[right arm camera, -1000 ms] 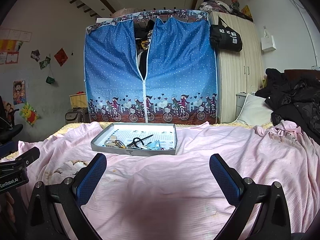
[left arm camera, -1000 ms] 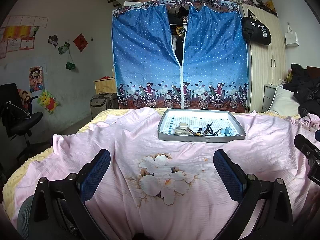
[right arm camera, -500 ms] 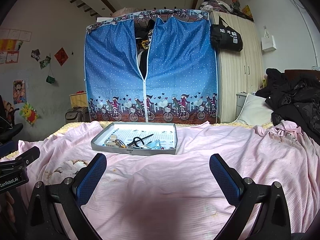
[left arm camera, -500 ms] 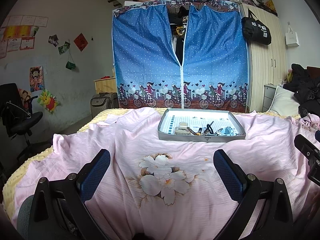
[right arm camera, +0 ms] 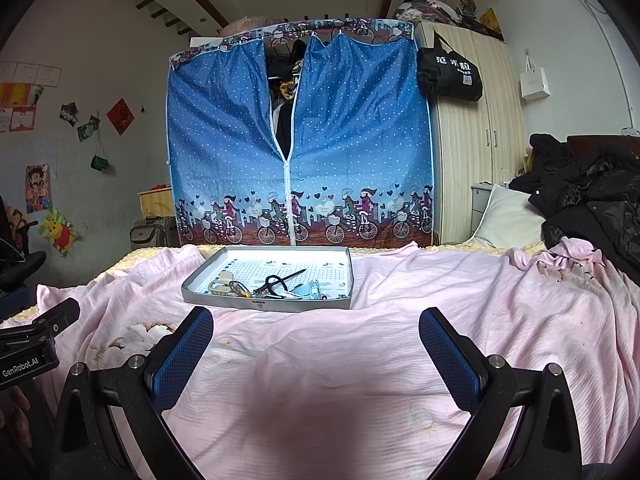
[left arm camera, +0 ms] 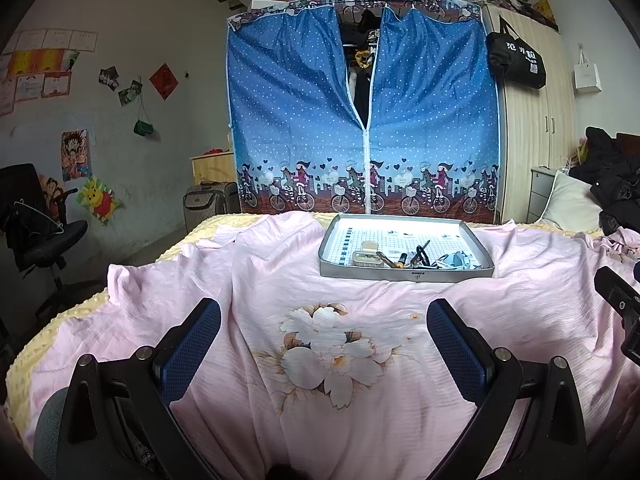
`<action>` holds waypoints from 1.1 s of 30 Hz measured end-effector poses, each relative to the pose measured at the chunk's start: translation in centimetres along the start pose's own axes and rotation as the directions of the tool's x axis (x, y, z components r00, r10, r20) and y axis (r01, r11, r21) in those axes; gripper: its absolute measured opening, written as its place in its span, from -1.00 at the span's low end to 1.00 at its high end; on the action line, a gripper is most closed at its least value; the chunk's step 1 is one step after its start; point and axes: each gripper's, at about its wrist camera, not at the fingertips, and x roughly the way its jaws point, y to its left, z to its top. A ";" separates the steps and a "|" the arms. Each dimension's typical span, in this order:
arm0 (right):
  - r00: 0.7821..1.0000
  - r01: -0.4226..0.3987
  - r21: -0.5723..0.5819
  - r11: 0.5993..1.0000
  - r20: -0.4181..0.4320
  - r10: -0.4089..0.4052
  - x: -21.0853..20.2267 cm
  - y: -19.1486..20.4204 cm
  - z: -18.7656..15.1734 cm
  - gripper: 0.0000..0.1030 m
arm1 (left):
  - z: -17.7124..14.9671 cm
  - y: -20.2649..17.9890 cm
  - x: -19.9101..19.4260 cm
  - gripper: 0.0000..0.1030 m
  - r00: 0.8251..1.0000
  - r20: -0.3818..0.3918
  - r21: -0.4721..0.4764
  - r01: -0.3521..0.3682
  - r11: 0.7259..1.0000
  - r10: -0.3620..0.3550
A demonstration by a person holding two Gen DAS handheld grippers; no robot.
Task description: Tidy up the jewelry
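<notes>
A shallow grey tray [left arm camera: 406,276] [right arm camera: 224,299] lies on the pink bedsheet, far ahead of both grippers. Its front holds a jumble of small items: a small clear box [left arm camera: 366,258] [right arm camera: 221,286], a black hair tie with a dark stick [right arm camera: 280,280], and pale blue pieces [left arm camera: 454,260] [right arm camera: 314,290]. My left gripper [left arm camera: 324,322] hovers open over the flower print [left arm camera: 328,350], nothing between its blue pads. My right gripper [right arm camera: 316,332] is open too, over bare sheet, with the tray ahead and slightly left.
A blue zip wardrobe [left arm camera: 362,120] stands behind the bed, with a wooden cupboard [right arm camera: 476,140] to its right. Black clothes [right arm camera: 592,196] and a white pillow [right arm camera: 506,220] lie at the right. An office chair [left arm camera: 36,232] stands to the left. The other gripper's body [right arm camera: 28,344] shows at the left edge.
</notes>
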 end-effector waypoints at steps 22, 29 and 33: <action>1.000 0.000 0.000 1.000 -0.003 0.000 0.0 0.0 0.0 1.00 | 0.1 0.2 0.1 0.96 1.000 -0.015 -0.008 -0.007 1.000 0.007; 1.000 0.000 0.000 1.000 -0.002 0.000 0.0 -0.1 0.0 1.00 | 0.1 0.2 0.1 0.96 1.000 -0.016 -0.009 -0.008 1.000 0.008; 1.000 0.000 0.000 1.000 -0.004 0.000 0.0 -0.1 0.0 1.00 | 0.1 0.2 0.1 0.96 1.000 -0.016 -0.008 -0.005 1.000 0.005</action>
